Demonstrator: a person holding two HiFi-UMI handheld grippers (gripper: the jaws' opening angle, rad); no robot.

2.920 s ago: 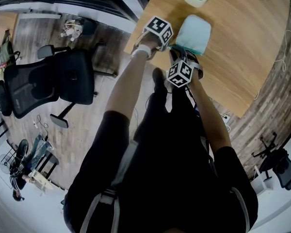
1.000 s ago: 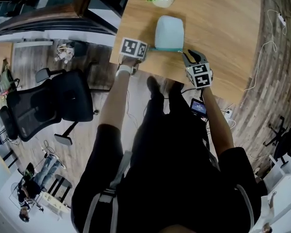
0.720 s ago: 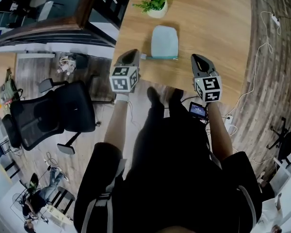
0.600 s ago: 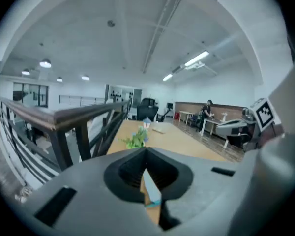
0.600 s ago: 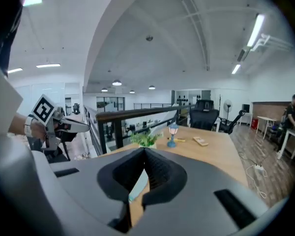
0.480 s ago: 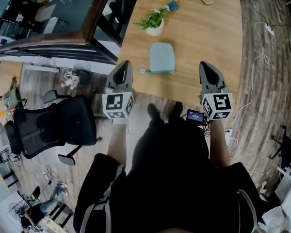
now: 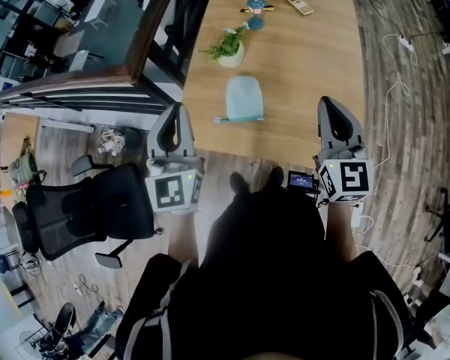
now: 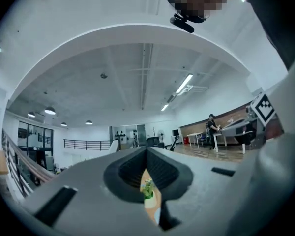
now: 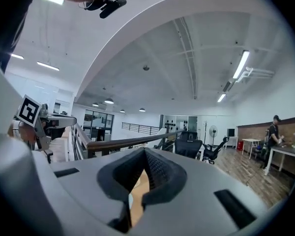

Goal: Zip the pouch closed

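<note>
Left gripper (image 7: 174,111) and right gripper (image 7: 330,105) both had their jaws pinched together on nothing. The pouch (image 7: 244,98) sat on the table (image 7: 307,66), ahead and between them, clear of both.

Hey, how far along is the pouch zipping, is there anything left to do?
Looks done, as far as the head view shows: the pouch lies flat on the table with no gaping opening, though the zip is too small to check. Nothing is in hand: the left gripper and right gripper are shut, empty and apart from it. Nothing obvious remains.
</note>
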